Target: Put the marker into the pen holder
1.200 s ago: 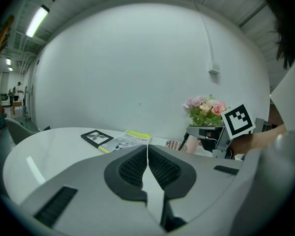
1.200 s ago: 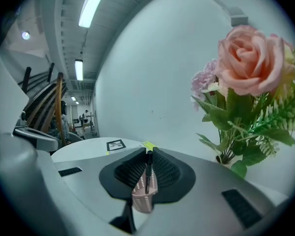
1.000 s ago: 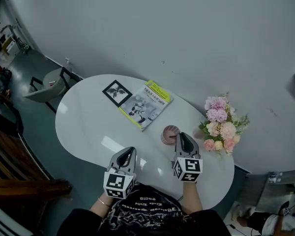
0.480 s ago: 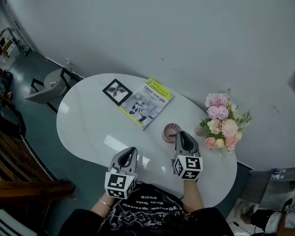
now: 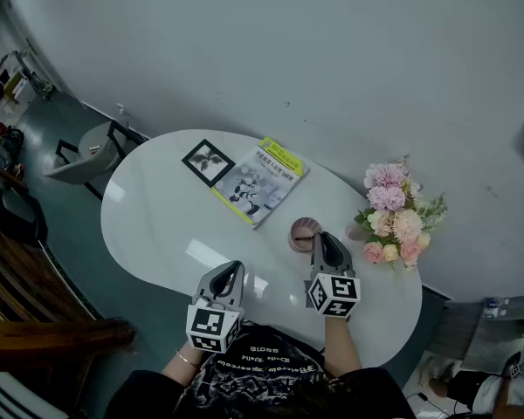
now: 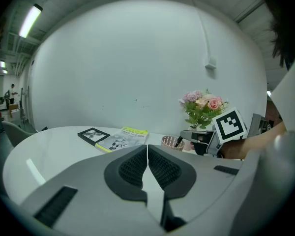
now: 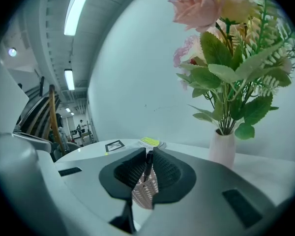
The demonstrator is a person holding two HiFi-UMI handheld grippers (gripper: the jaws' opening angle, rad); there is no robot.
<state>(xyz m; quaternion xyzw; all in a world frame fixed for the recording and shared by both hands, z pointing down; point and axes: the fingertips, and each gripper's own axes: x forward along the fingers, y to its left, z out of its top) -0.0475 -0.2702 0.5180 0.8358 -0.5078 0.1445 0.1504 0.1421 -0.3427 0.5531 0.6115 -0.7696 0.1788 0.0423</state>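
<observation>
My right gripper (image 5: pixel 321 237) is shut on a black marker (image 7: pixel 147 164), which stands roughly upright between the pads. The marker's lower end hangs just over the pink mesh pen holder (image 7: pixel 145 193). In the head view the pen holder (image 5: pixel 302 233) stands on the white table (image 5: pixel 157 225) right at the right gripper's tip. The left gripper view shows the pen holder (image 6: pixel 170 142) with the right gripper (image 6: pixel 195 136) beside it. My left gripper (image 5: pixel 232 269) hovers over the table's near edge, shut with nothing in it (image 6: pixel 147 147).
A vase of pink flowers (image 5: pixel 392 217) stands just right of the pen holder, close to the right gripper. A yellow-edged book (image 5: pixel 258 186) and a small black picture frame (image 5: pixel 208 162) lie at the table's far side. A grey chair (image 5: pixel 86 152) stands off the left end.
The right gripper has rolled slightly with the marker and stays at the pen holder. The left gripper has not moved.
</observation>
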